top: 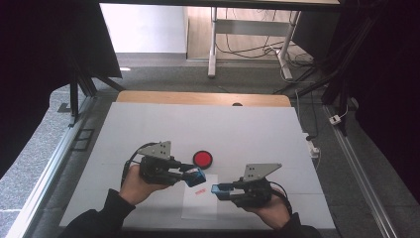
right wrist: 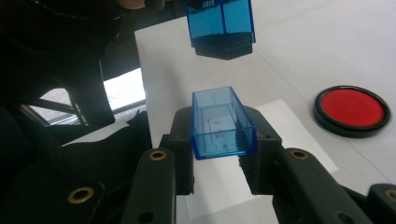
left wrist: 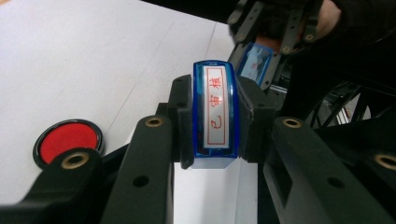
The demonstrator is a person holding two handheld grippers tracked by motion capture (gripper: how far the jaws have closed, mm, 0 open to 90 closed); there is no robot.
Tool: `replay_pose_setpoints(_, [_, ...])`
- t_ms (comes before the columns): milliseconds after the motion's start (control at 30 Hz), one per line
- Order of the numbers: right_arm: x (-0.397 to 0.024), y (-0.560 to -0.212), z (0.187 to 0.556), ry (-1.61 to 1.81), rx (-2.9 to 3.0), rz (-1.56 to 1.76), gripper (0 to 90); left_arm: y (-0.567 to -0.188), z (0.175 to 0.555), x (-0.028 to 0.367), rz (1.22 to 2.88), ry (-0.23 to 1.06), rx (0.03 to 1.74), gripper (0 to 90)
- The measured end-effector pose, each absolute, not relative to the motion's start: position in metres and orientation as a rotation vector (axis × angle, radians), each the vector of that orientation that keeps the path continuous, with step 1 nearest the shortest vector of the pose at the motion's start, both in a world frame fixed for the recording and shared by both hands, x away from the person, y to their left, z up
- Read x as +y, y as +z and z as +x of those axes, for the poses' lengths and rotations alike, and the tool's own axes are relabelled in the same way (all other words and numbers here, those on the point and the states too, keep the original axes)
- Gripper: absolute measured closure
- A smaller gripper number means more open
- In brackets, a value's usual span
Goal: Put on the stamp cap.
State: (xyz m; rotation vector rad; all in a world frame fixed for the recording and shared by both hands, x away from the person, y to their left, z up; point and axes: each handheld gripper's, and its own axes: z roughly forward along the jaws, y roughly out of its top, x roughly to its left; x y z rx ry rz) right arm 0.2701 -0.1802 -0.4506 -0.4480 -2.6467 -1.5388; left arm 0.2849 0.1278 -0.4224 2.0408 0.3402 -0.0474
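Note:
My left gripper [top: 194, 176] [left wrist: 215, 122] is shut on a blue stamp [top: 197, 177] [left wrist: 215, 112]; its white label with red characters faces the left gripper view. The right gripper [top: 219, 189] [right wrist: 223, 135] is shut on the stamp's clear blue cap [top: 217, 189] [right wrist: 222, 122], open side up. The two face each other, a small gap apart, above a white sheet of paper [top: 200, 204] [right wrist: 285, 122] that bears a red stamp mark [top: 200, 191]. In the right gripper view the stamp [right wrist: 220, 23] hangs beyond the cap.
A round red ink pad [top: 202, 158] [left wrist: 67, 140] [right wrist: 352, 109] with a black rim lies open on the white table cover [top: 208, 129], just behind the grippers. A wooden table edge [top: 203, 98] runs along the far side. Metal rails flank the table.

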Motion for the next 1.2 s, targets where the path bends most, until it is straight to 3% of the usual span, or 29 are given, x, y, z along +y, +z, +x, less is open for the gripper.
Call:
replay_pose_setpoints(633, [-0.137,-0.462,0.284,-1.472,-2.602,-0.227,68.3,-0.42,0.279,0.124,2.06,-0.047,0.17,70.8])
replay_pose_setpoints(1200, [-0.131,-0.461,0.285,-1.484,-2.559,-0.198,68.4,-0.421,0.277,0.124,2.055,-0.076,0.086,70.8])
